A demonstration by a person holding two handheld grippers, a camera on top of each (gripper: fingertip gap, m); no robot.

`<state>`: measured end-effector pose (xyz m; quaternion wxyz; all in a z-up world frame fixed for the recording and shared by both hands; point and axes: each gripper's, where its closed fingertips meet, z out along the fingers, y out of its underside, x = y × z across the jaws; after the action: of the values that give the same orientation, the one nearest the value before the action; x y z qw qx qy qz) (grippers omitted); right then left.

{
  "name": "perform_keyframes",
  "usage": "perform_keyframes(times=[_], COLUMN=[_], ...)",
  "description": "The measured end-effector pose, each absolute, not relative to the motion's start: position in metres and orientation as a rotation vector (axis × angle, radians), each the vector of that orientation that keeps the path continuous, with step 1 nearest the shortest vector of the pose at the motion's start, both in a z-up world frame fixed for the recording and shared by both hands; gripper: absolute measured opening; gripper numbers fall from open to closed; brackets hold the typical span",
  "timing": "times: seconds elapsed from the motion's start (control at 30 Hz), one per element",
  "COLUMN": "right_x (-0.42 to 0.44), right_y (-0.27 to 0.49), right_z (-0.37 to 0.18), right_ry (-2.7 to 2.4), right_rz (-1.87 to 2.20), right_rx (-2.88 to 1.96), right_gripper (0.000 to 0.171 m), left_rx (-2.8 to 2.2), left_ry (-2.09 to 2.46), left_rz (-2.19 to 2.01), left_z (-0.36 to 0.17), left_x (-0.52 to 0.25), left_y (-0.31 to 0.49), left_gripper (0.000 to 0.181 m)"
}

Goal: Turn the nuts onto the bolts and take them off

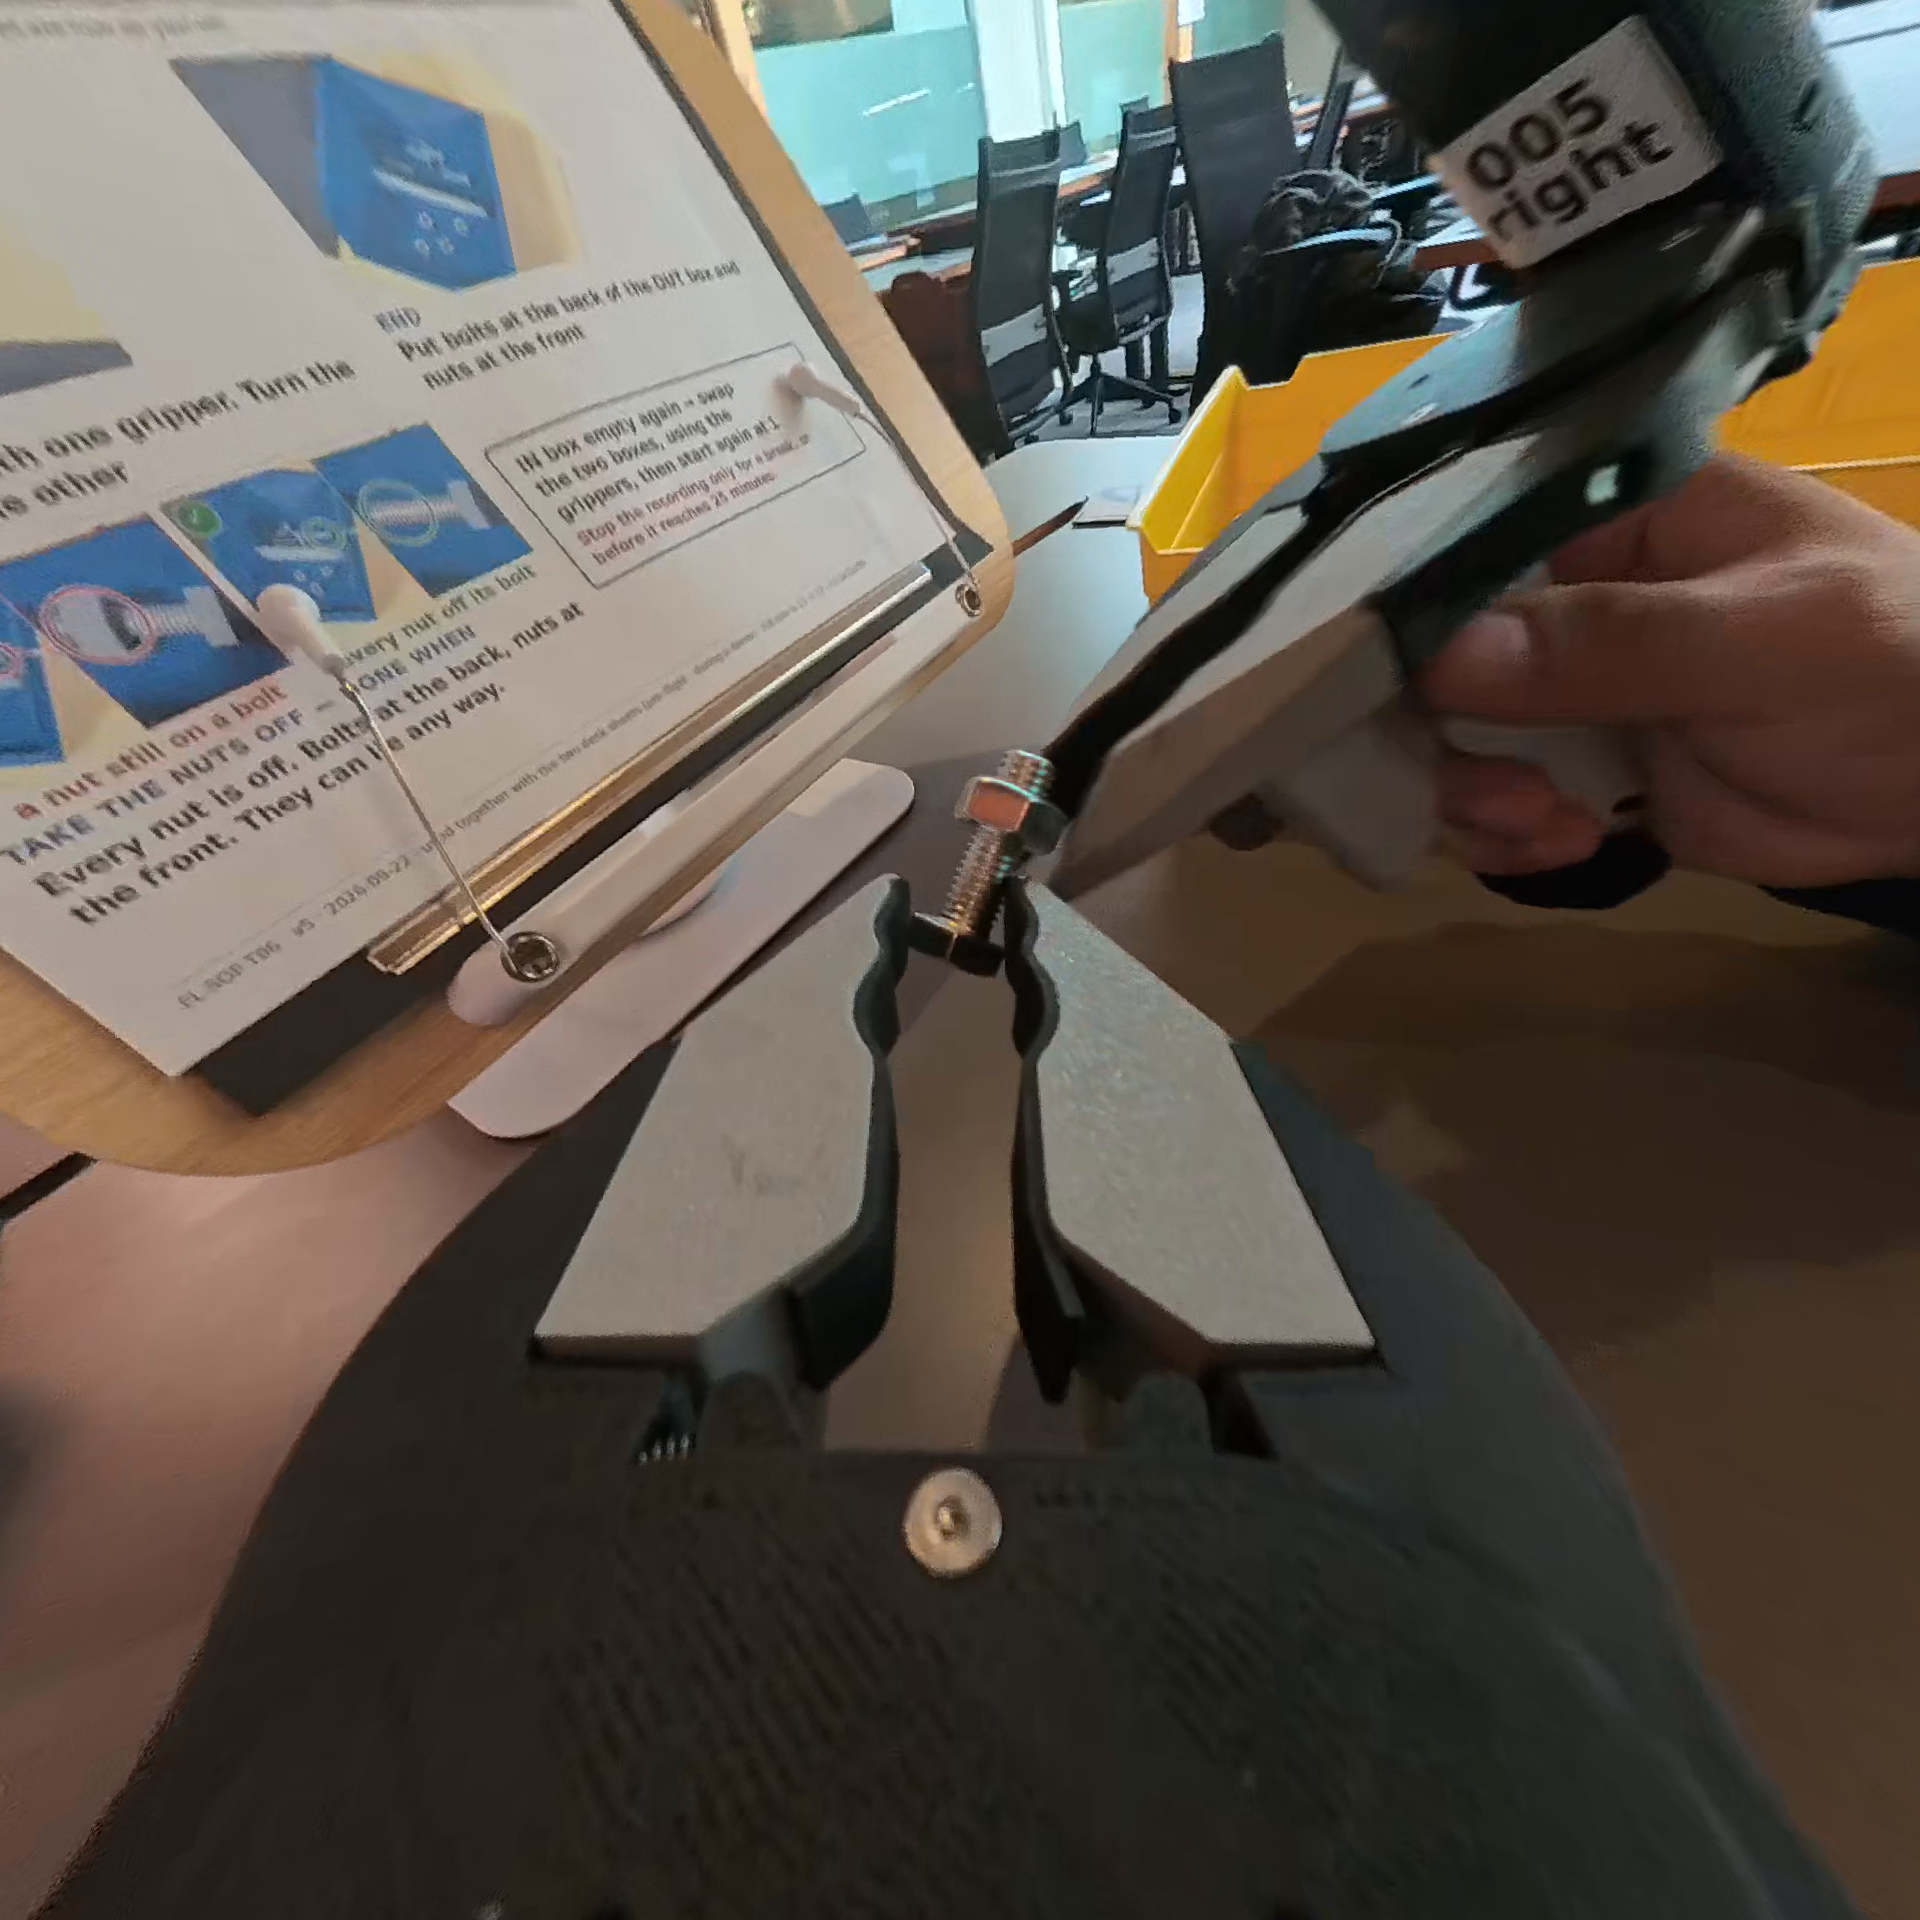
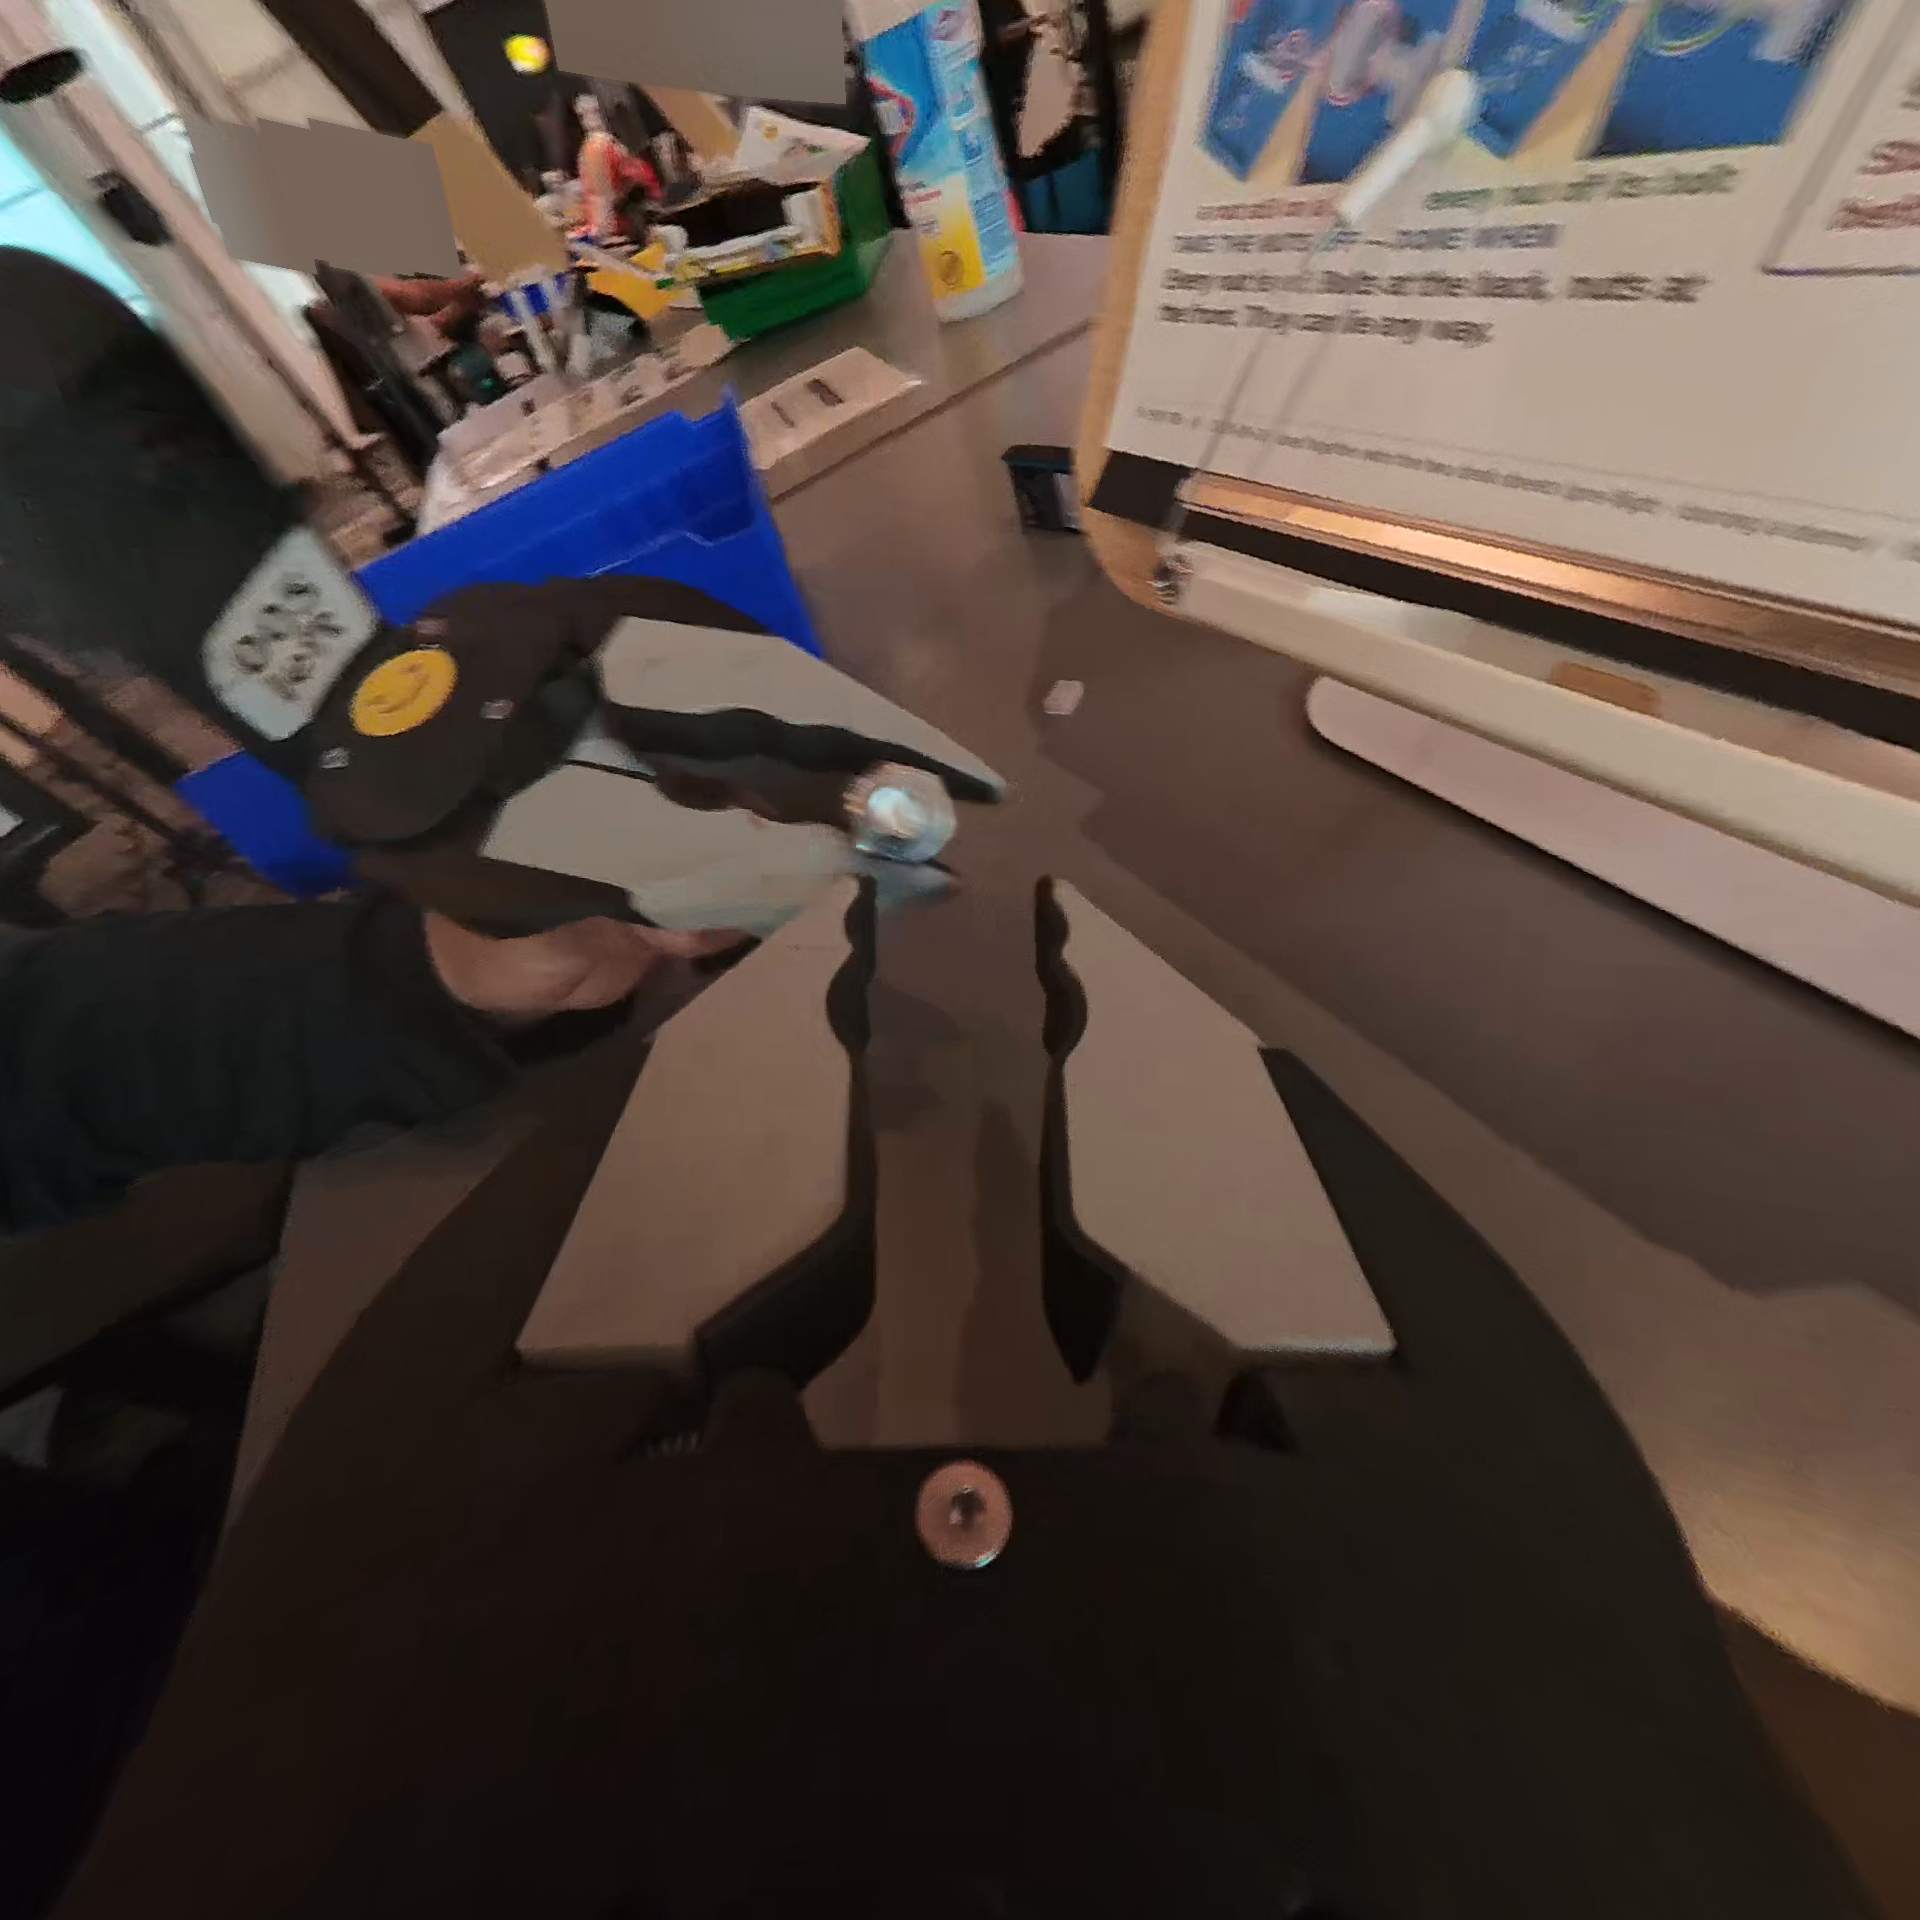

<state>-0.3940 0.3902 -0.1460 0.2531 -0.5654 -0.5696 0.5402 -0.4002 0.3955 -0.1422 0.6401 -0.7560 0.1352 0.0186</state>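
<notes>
My left gripper [image 1: 958, 925] is shut on the head of a silver bolt [image 1: 977, 883] and holds it above the dark table. The bolt's threaded shaft points up and away. A hex nut [image 1: 1003, 808] sits on the shaft near its far end. My right gripper [image 1: 1055, 821], held by a hand, has its tips right beside the nut. In the right wrist view my right gripper [image 2: 951, 894] is open with nothing between its fingers. The bolt end with the nut [image 2: 900, 816] lies just left of its left fingertip [image 2: 858, 904], held in the left gripper [image 2: 951, 836].
A wooden document stand with an instruction sheet [image 1: 436, 582] stands close on the left on a white base [image 1: 831, 810]. It also shows in the right wrist view [image 2: 1507, 343]. A yellow bin [image 1: 1247, 468] is behind the right gripper. A blue bin [image 2: 623, 509] is behind the left gripper. Left and right tips are no more than a few centimetres apart.
</notes>
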Motion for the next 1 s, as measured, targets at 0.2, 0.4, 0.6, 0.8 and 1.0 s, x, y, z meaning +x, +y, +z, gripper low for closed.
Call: perform_keyframes(times=[0.2, 0.4, 0.6, 0.8, 1.0], right_x=[-0.386, -0.391, -0.391, -0.389, -0.388], right_y=[0.397, 0.380, 0.390, 0.380, 0.379], right_z=[-0.132, -0.131, -0.148, -0.150, -0.163], right_ry=[-1.494, -1.526, -1.550, -1.606, -1.704], right_rz=[1.561, 1.625, 1.544, 1.581, 1.436], right_rx=[-1.483, -1.474, -1.588, -1.560, -1.539], right_gripper=[0.035, 0.028, 0.038, 0.014, 0.014], left_rx=[-1.716, -1.707, -1.750, -1.761, -1.893], left_ry=[0.310, 0.398, 0.424, 0.432, 0.398], left_rz=[0.050, 0.110, 0.195, 0.166, -0.156], left_z=[-0.142, -0.142, -0.155, -0.160, -0.182], left_x=[-0.401, -0.381, -0.385, -0.379, -0.370], left_y=[0.395, 0.395, 0.399, 0.401, 0.398], left_gripper=[0.016, 0.016, 0.016, 0.016, 0.016])
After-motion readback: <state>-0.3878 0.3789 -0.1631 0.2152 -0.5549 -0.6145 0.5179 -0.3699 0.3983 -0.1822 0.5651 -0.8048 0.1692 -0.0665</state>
